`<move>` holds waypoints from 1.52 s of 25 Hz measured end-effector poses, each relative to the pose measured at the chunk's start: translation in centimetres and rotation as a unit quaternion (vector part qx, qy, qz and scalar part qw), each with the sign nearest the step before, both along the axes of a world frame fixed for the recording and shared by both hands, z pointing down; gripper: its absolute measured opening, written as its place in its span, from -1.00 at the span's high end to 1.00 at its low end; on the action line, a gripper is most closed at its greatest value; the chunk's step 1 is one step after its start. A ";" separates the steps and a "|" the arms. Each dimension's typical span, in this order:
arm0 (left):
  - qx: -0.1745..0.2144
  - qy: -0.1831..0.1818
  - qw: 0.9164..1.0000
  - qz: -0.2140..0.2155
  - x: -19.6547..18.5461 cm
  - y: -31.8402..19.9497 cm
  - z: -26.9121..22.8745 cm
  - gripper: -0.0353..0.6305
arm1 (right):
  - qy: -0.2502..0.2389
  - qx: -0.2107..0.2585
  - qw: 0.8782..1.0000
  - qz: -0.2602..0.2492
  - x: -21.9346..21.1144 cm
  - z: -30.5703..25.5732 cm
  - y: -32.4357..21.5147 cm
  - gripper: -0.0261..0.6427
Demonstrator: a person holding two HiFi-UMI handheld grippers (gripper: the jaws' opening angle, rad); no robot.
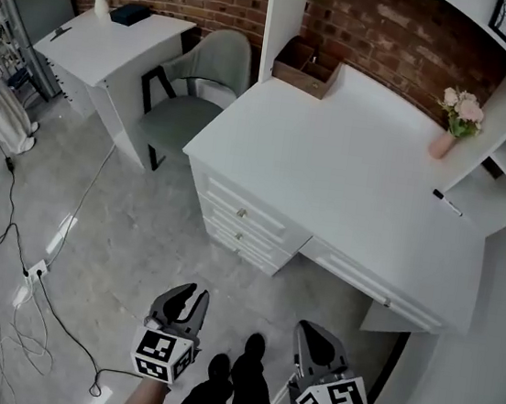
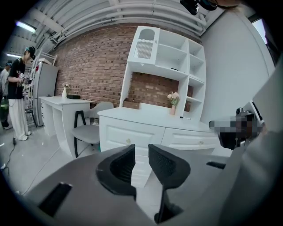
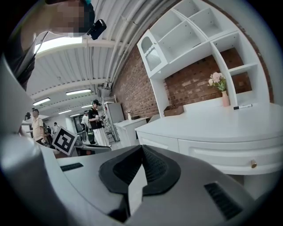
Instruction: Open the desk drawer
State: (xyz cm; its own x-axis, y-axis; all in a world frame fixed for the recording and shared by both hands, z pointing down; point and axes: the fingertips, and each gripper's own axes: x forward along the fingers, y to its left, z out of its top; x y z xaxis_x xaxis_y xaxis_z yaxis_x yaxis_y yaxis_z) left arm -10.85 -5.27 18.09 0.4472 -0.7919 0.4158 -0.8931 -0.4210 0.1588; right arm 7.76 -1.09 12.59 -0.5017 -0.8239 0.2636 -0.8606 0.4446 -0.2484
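The white desk (image 1: 360, 164) stands ahead of me, all its drawers closed. A stack of three small drawers (image 1: 240, 223) with round knobs fills its left end. One wide drawer (image 1: 363, 278) runs under the top to the right, its knob (image 1: 387, 303) near the right end. In the left gripper view the top small drawer's knob (image 2: 128, 141) lies beyond my jaws. My left gripper (image 1: 191, 294) (image 2: 141, 152) hangs over the floor well short of the desk, open and empty. My right gripper (image 1: 312, 330) (image 3: 142, 149) is beside it, shut on nothing.
A grey-green chair (image 1: 199, 88) sits left of the desk, beside a second white desk (image 1: 116, 45). On the desktop are a wooden box (image 1: 306, 65), a pink flower vase (image 1: 453, 121) and a marker (image 1: 447, 203). Cables (image 1: 36, 306) trail over the floor. A person (image 2: 17, 88) stands far left.
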 end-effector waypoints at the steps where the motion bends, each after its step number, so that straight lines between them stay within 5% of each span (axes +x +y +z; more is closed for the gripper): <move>1: 0.001 0.002 1.000 -0.001 0.2 -0.8 1.1 0.66 | 0.001 0.001 1.000 -0.005 0.0 1.0 -0.7 0.91; 14: 0.001 0.001 1.000 0.010 2.8 -8.5 21.3 0.50 | 0.005 0.011 0.999 -0.045 0.2 19.5 -7.7 0.91; 25: 0.014 -0.023 0.999 0.026 3.9 -13.6 38.4 0.47 | -0.003 0.021 0.999 -0.028 2.1 35.9 -11.6 0.91; 38: 0.003 -0.019 1.000 0.018 5.2 -19.4 52.5 0.42 | 0.016 0.045 0.999 -0.008 4.5 46.1 -14.6 0.91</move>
